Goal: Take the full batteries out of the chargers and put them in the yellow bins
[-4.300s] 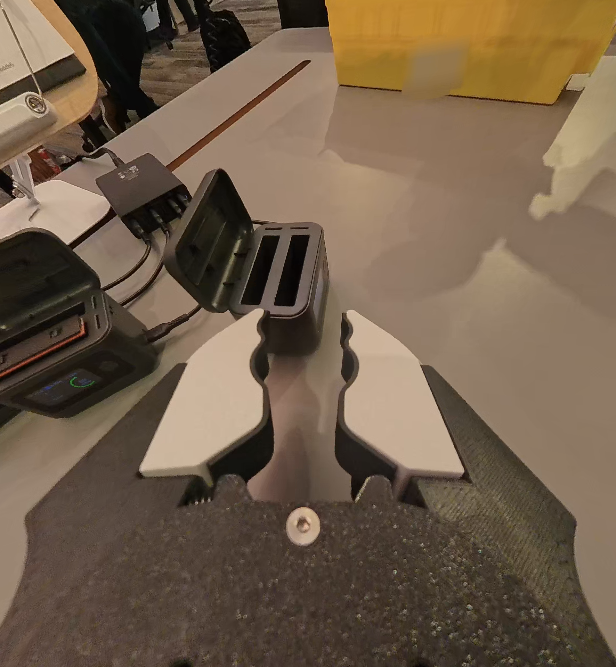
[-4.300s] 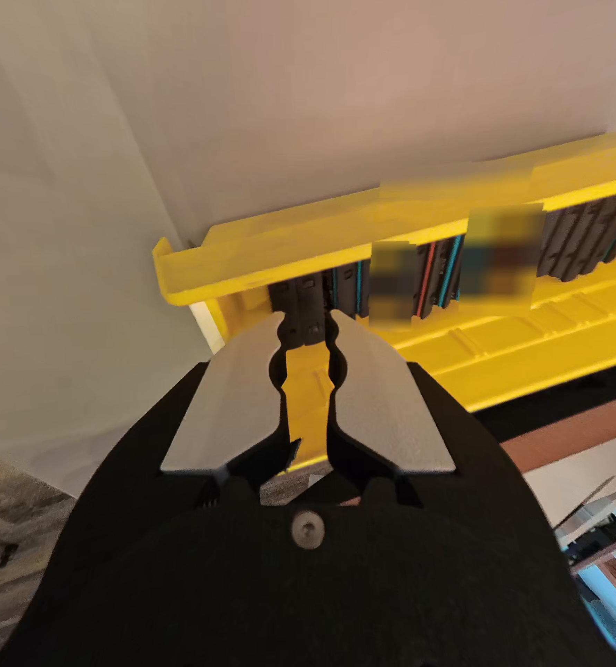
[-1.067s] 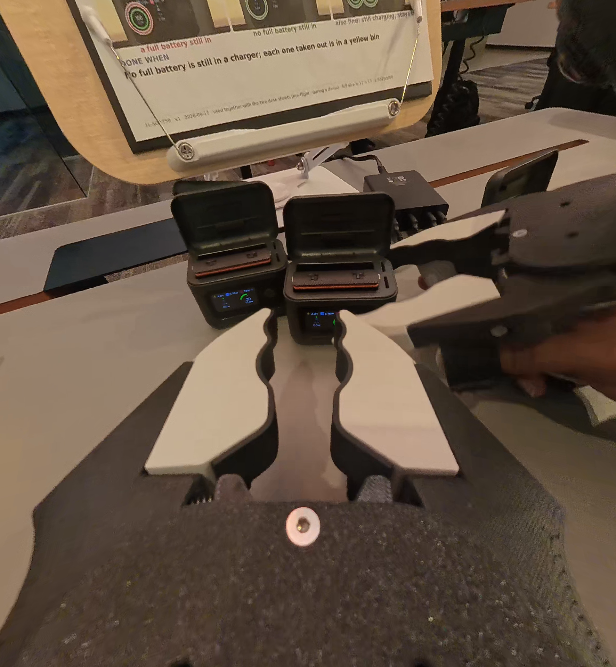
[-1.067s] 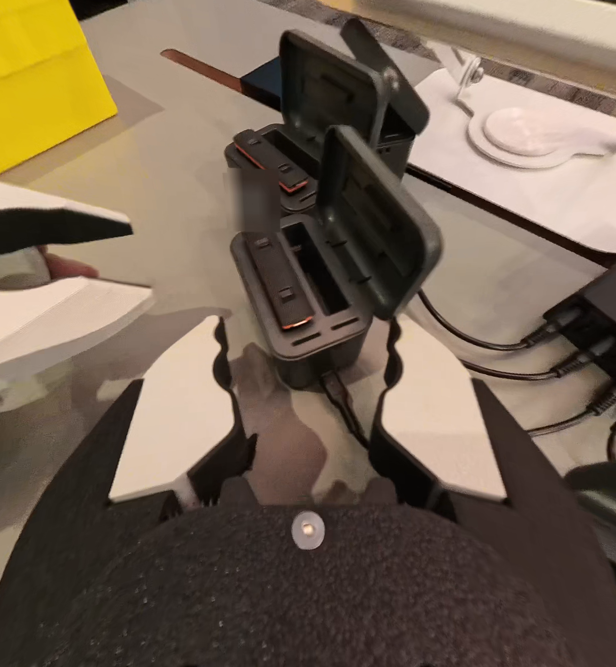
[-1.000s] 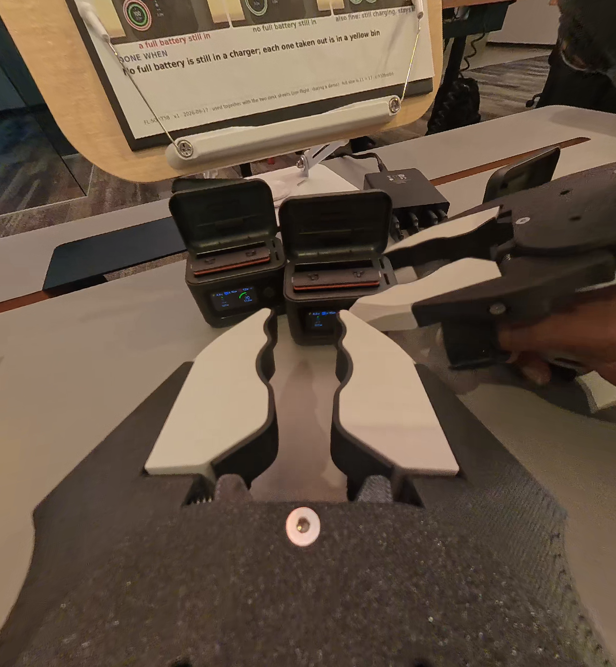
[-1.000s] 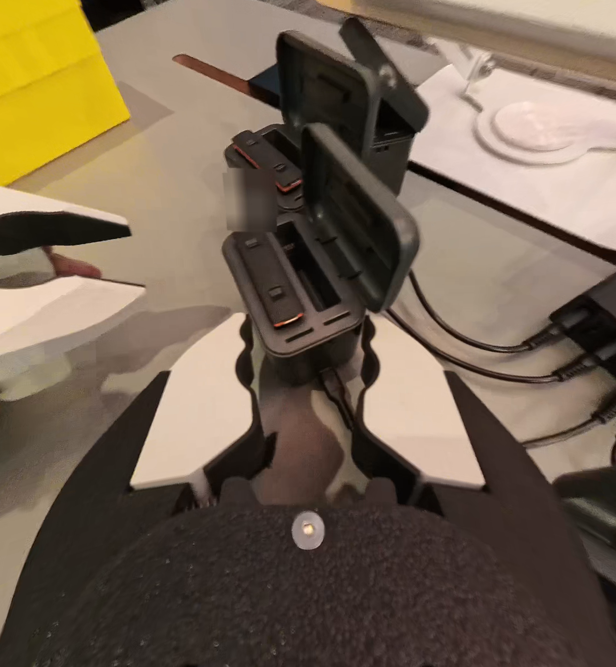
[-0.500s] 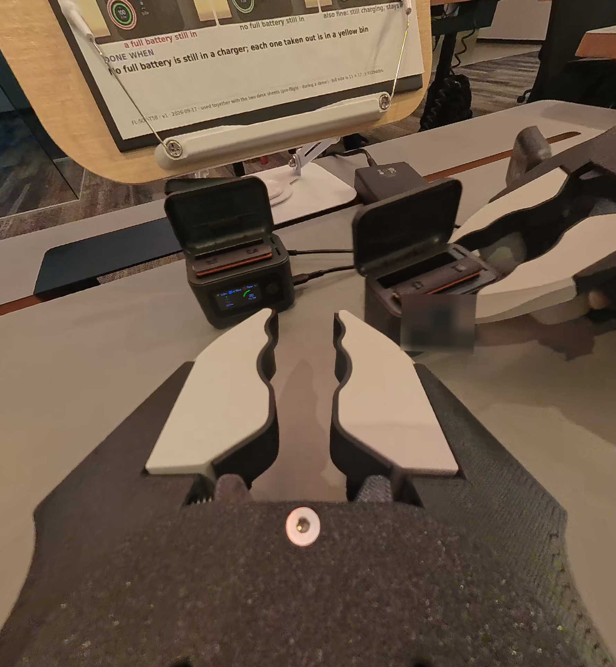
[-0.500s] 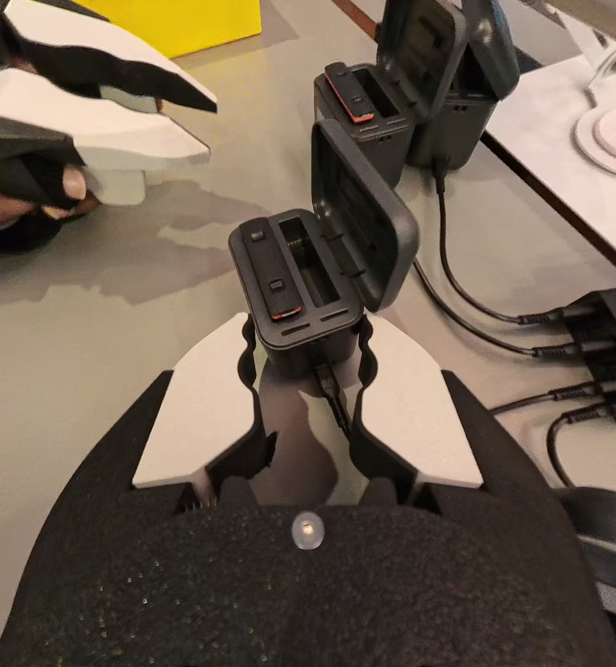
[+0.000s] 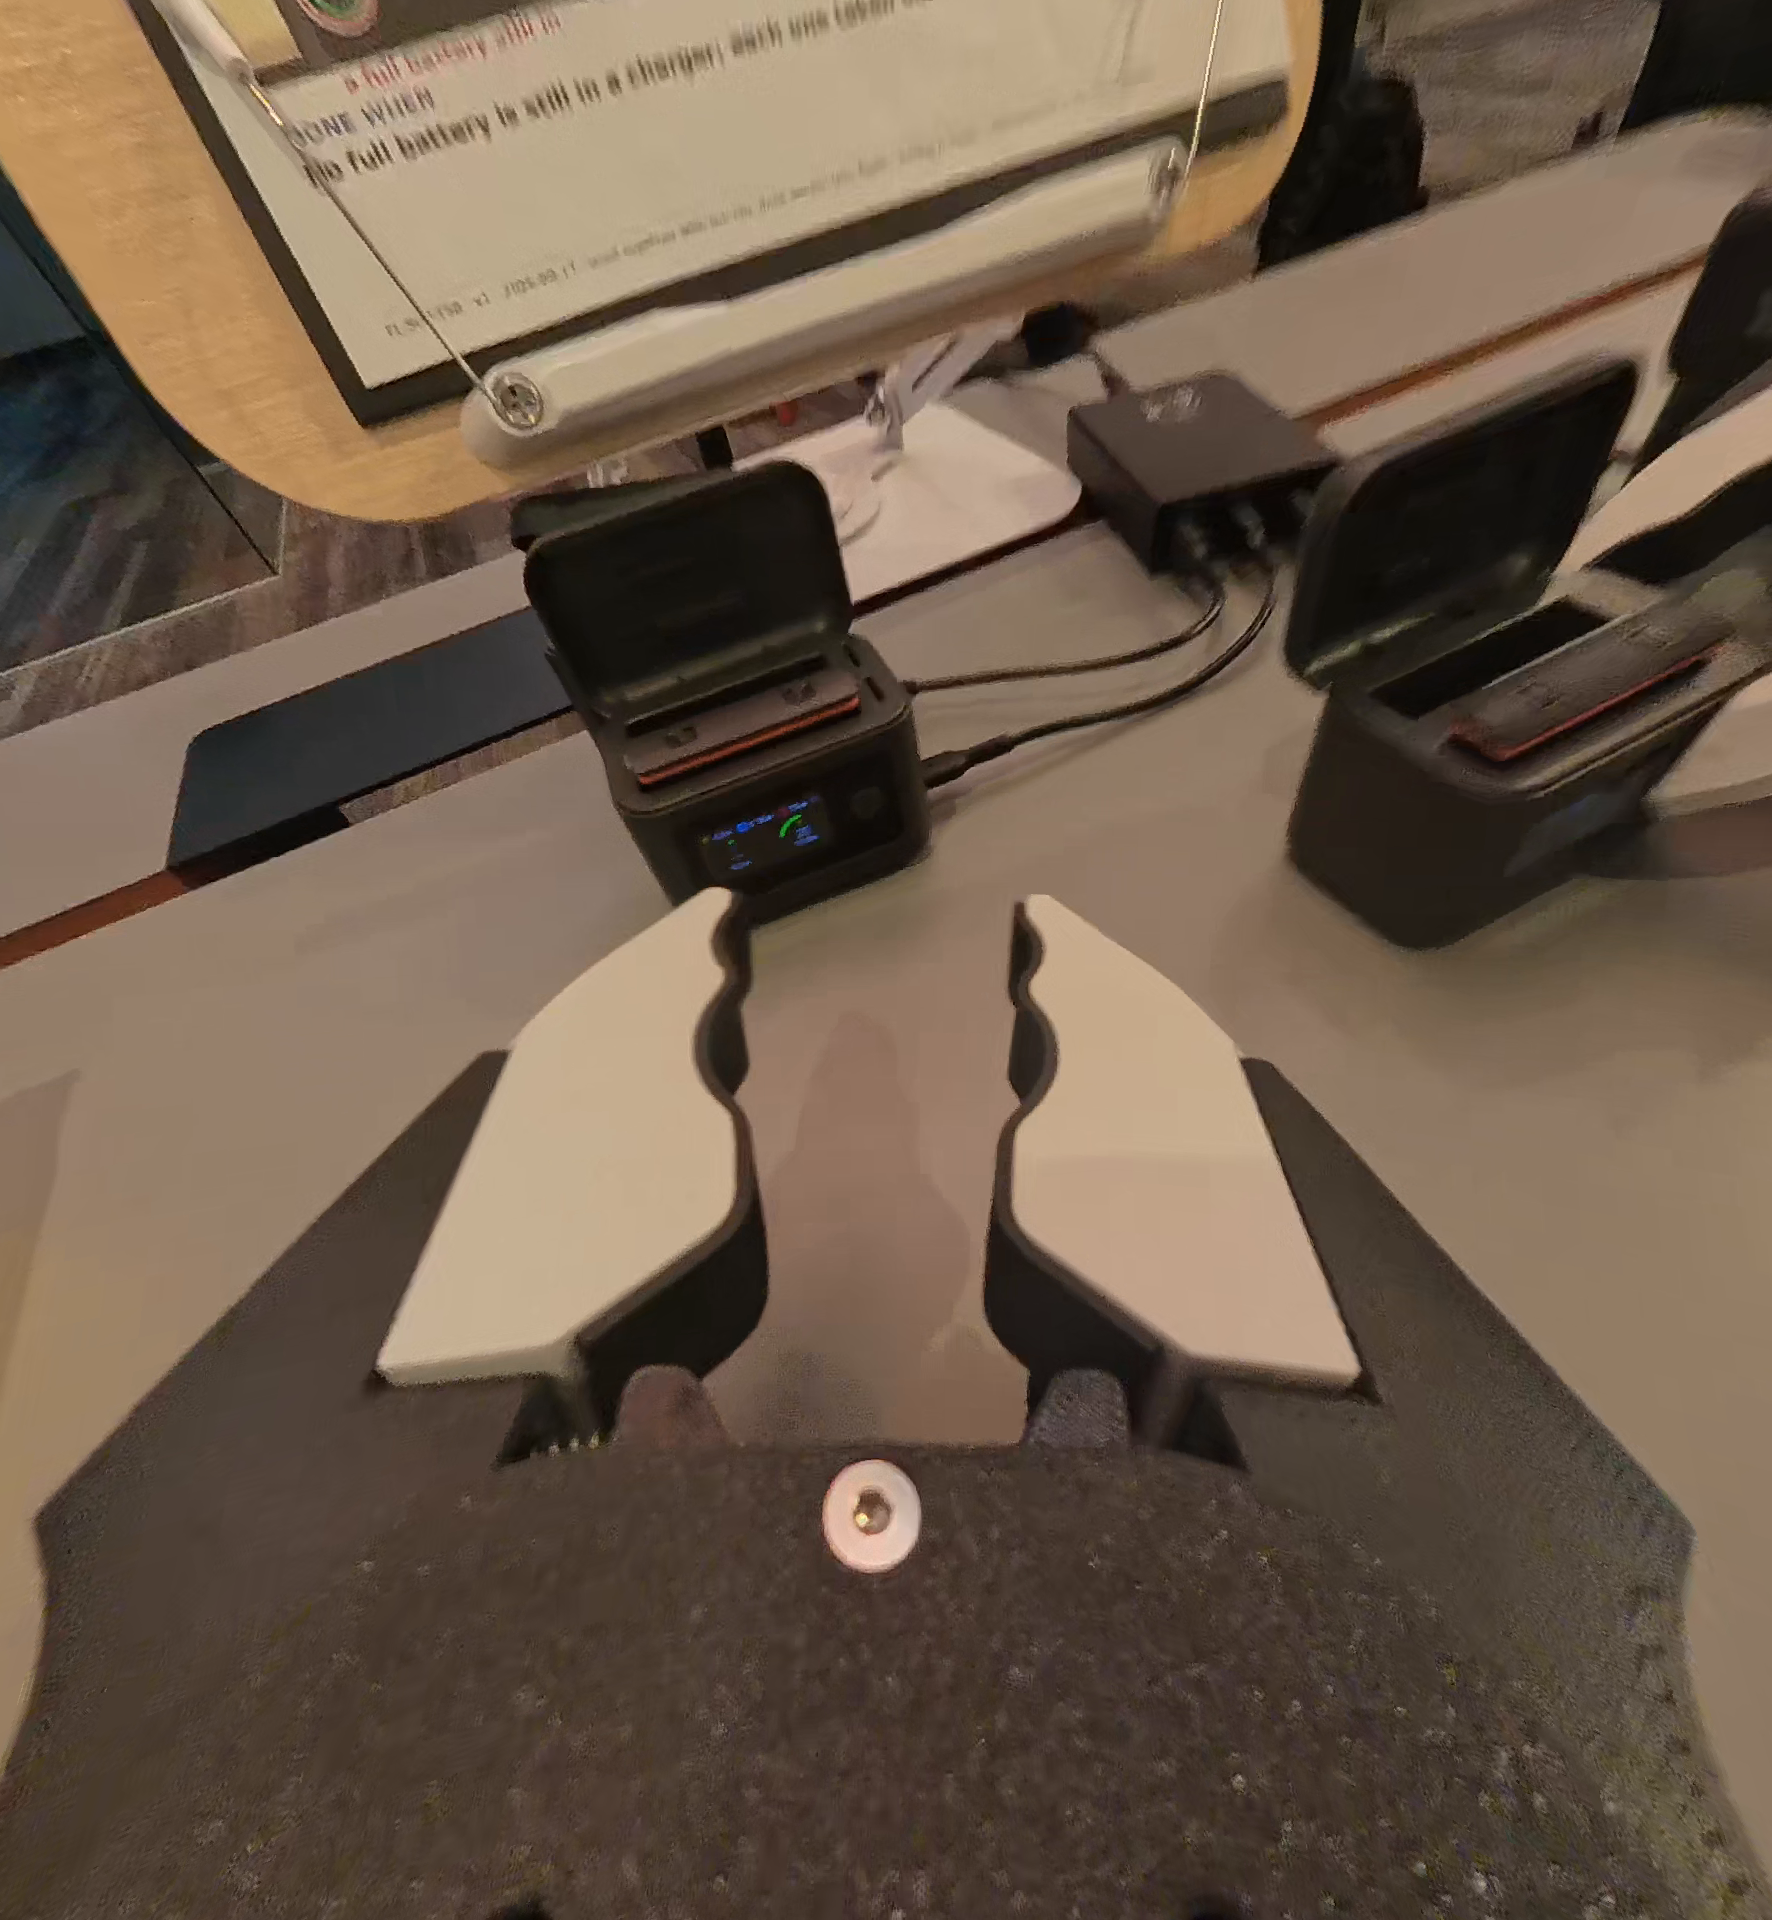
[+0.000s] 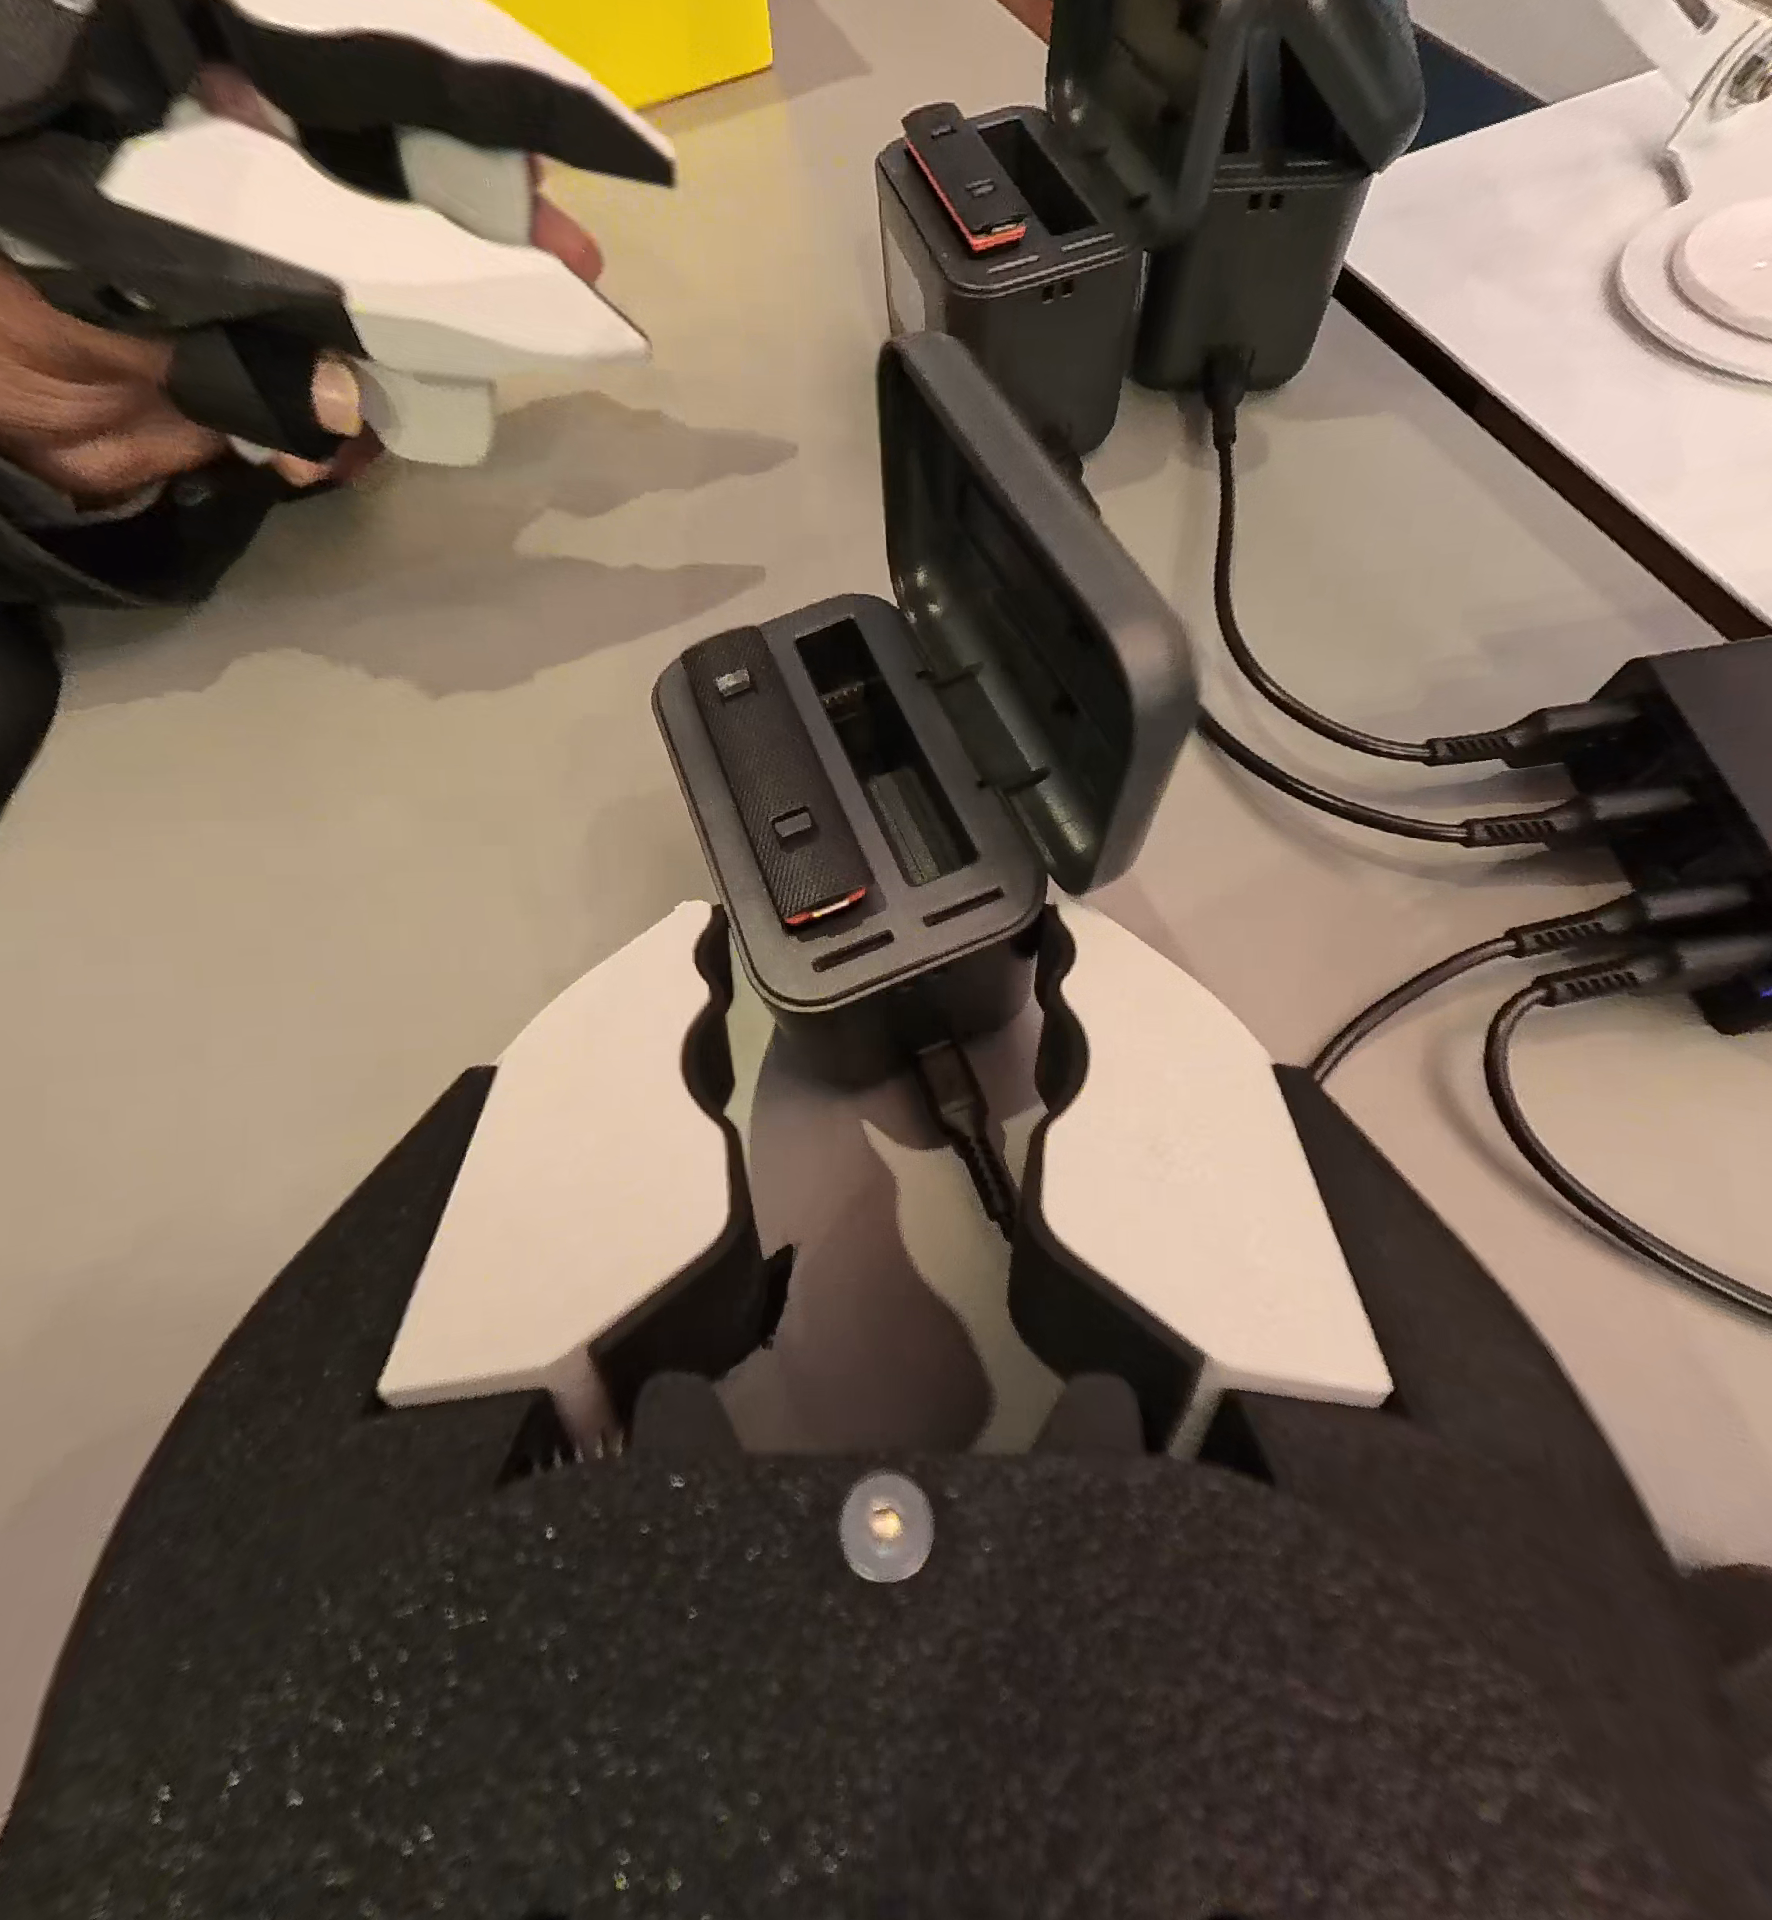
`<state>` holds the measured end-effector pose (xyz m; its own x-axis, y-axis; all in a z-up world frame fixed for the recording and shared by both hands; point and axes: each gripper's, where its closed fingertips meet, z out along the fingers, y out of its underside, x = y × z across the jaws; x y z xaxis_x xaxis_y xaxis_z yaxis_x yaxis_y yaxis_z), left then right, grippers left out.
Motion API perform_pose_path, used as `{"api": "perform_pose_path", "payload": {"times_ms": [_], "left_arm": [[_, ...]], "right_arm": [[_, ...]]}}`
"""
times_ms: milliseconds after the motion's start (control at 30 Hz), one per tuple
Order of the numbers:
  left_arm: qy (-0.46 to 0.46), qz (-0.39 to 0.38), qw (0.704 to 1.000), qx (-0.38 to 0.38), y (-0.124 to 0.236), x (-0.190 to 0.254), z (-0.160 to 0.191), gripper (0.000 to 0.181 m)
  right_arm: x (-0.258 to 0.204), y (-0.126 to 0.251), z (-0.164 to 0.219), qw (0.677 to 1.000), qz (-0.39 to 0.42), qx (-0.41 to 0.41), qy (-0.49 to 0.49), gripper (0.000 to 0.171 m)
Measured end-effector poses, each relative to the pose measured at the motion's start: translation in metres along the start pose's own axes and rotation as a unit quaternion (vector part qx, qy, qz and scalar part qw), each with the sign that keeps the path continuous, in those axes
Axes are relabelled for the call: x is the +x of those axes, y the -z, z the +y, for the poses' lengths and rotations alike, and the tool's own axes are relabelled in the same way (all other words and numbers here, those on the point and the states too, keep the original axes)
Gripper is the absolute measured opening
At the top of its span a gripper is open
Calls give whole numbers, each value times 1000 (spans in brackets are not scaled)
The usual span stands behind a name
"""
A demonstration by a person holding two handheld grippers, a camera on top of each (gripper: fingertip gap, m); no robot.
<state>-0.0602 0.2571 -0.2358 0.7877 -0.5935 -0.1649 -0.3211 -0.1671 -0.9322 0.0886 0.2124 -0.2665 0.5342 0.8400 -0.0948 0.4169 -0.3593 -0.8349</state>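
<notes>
My right gripper [image 10: 880,925] is shut on the body of a dark charger [image 10: 861,997] with its lid [image 10: 1027,623] open. A black battery with an orange end [image 10: 773,779] sits in its left slot; the right slot [image 10: 882,748] is empty. In the left wrist view this charger [image 9: 1464,810] stands at the right, between the right gripper's white fingers [image 9: 1723,468]. My left gripper [image 9: 877,920] is open and empty, just in front of another open charger [image 9: 768,800] with a lit screen and an orange-edged battery [image 9: 747,727]. A yellow bin [image 10: 674,42] is at the far edge.
Two more chargers [image 10: 1007,260] stand together at the back, one with a battery. A black power hub [image 10: 1744,790] with several cables lies at the right. A board with a printed sheet [image 9: 757,156] hangs over the grey table [image 9: 1381,1143] on a white stand base [image 10: 1744,260]. The black power hub [image 10: 1744,790] sits 12 cm or so from the ends of my right fingers. Seen from the left wrist view [image 9: 1238,486] as well.
My right gripper closed on the charger and pulled it away from its neighbour. My left gripper opened wider and moved nearer the lit charger.
</notes>
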Motion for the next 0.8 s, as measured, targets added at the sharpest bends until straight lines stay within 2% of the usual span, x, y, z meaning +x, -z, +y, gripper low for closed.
{"api": "perform_pose_path", "payload": {"times_ms": [67, 167, 267, 400, 467, 567, 633, 800], "left_arm": [[-15, -1, 999, -32, -12, -13, 8, 59], [26, 47, 996, -65, -32, -26, 14, 76], [72, 94, 989, -92, -52, -31, 17, 89], [77, 120, 981, -132, -76, -31, 22, 102], [65, 123, 979, -148, -84, -27, 24, 104], [26, 82, 983, -160, -91, -27, 26, 88], [13, 64, 984, -163, -92, -26, 27, 88], [5, 68, 985, -161, -89, -17, 26, 87]], "right_arm": [[-1, 1, -1, 1000, -7, 3, -13, 60], [-4, 5, -2, 1000, -9, -2, -16, 64], [-9, 9, 1, 1000, -6, -20, -9, 71], [-24, 23, 3, 999, -18, -36, -3, 74], [-35, 35, 0, 999, -33, -34, 3, 74], [-50, 58, -7, 998, -56, -18, 14, 72], [-53, 78, -14, 998, -57, 6, 17, 71], [-31, 136, -18, 998, 16, 61, 16, 70]]}}
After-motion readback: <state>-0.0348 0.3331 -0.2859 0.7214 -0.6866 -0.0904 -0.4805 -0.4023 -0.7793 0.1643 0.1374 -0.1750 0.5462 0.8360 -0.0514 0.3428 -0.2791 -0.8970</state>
